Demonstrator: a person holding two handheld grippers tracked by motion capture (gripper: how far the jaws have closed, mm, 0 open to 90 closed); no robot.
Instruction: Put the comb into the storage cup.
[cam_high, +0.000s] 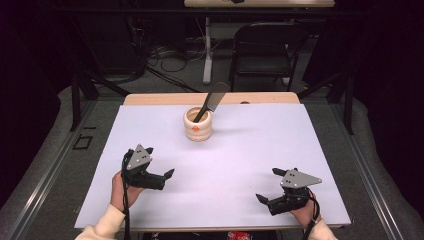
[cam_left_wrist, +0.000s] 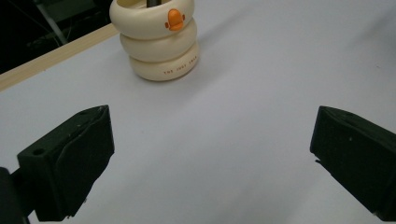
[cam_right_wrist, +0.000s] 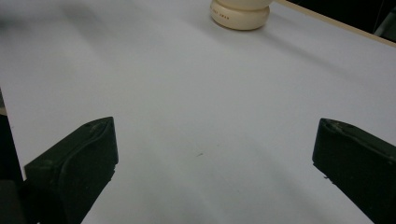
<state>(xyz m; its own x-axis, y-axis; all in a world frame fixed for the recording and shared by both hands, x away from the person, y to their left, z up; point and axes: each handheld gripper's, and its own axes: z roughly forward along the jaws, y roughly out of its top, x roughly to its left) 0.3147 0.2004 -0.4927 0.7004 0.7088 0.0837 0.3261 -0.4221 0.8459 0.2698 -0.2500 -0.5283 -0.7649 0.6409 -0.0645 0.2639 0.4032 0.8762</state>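
A cream holder made of stacked rings, with an orange beak on its front (cam_high: 198, 125), stands at the far middle of the white mat (cam_high: 225, 160). A black flat utensil (cam_high: 212, 100) leans out of it toward the upper right. My left gripper (cam_high: 161, 161) is open at the near left and holds nothing. In the left gripper view the holder (cam_left_wrist: 159, 42) stands ahead of the left gripper (cam_left_wrist: 212, 154). My right gripper (cam_high: 266, 184) is open at the near right with nothing in it. In the right gripper view the right gripper (cam_right_wrist: 212, 158) points at the holder's base (cam_right_wrist: 240, 11), far off.
The mat covers nearly the whole tabletop, with a strip of wooden edge (cam_high: 150, 99) showing at the back. Behind the table stand a black folding chair (cam_high: 265, 50) and a white post (cam_high: 207, 50), with cables on the floor.
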